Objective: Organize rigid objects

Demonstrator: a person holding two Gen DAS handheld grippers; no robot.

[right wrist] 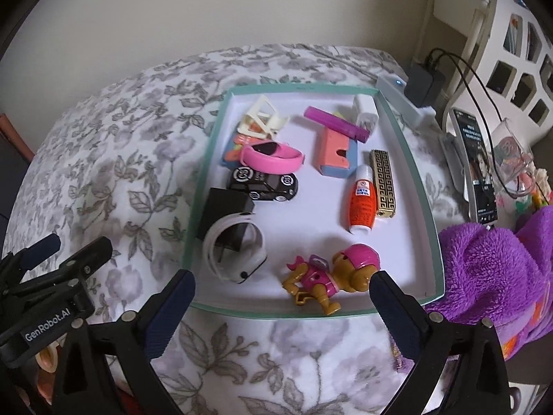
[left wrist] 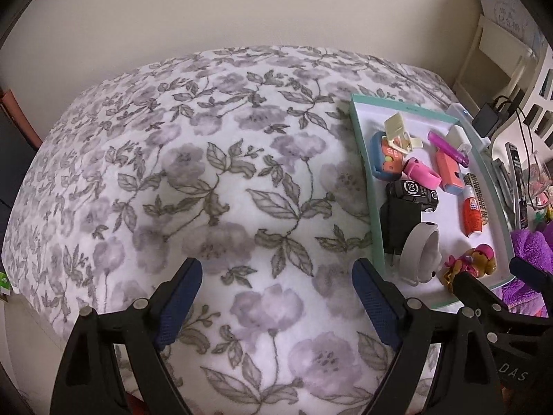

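**Tray nearly full, both tools standing empty over the bed**

Floral bedding in grey and mauve (left wrist: 214,180) fills most of the room's foreground, with a cream wall behind and a cluttered side area with a phone and cables off to the right. On the bed sits a shallow white tray with a teal rim (right wrist: 408,131), and the rigid bits and pieces are gathered inside it: a black toy car (right wrist: 264,184), a pink wristband (right wrist: 273,157), a white wristband looped over a black charger block (right wrist: 235,245), an orange-and-white glue bottle (right wrist: 361,204), a gold patterned lighter (right wrist: 383,181), a magenta marker (right wrist: 337,122), and a small brown toy pup in pink gear (right wrist: 328,276) lying near the tray's front edge.

The left hand-held gripper (left wrist: 276,297) hangs over bare bedding beside the tray, jaws spread wide with nothing between them. The right hand-held gripper (right wrist: 281,297) is likewise wide apart and empty, poised just in front of the toy pup.

My reading is that this sits between placements, items already dropped in. I see nothing loose on the bedspread, so the next move likely means hunting for any remaining piece outside the tray, or tidying the pup away from the edge
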